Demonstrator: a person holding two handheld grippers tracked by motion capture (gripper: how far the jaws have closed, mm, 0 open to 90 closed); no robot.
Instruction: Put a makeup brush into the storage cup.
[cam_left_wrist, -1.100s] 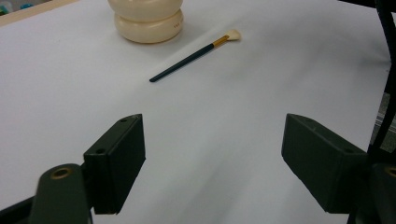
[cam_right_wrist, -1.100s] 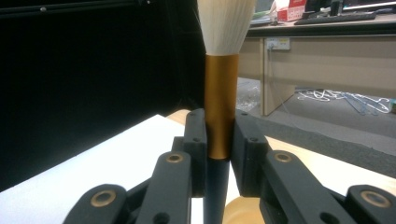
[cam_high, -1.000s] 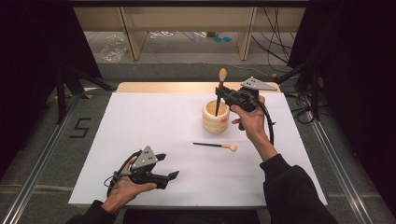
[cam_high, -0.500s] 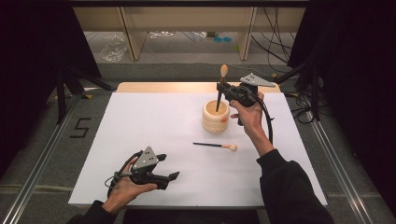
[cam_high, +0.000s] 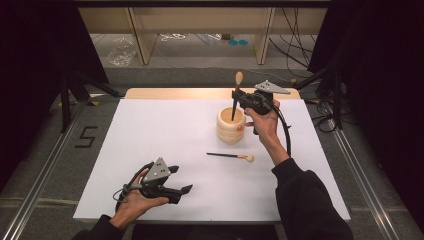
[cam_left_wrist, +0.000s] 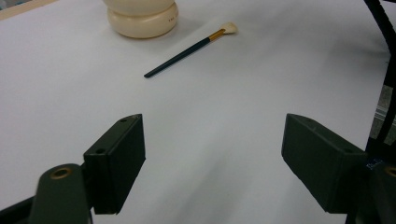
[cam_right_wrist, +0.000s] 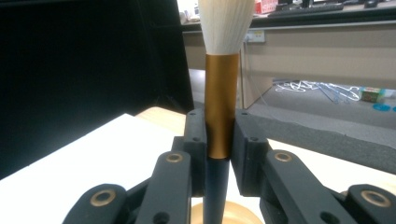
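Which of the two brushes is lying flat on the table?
The thin brush with the small pale tip, lying in front of the holder. The thicker brush stands upright, clamped in the right gripper above the holder.

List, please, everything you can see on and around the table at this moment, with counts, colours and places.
large brush: one, dark handle, gold ferrule, pale bristles; upright, handle end in the holder.
small brush: one, dark handle, pale tip; flat on the sheet, near side of the holder.
holder: one, cream, ribbed; far right of the sheet.
white sheet: one, covering the wooden table.
right gripper: one, black; shut on the large brush above the holder.
left gripper: one, black; open, near left of the sheet.
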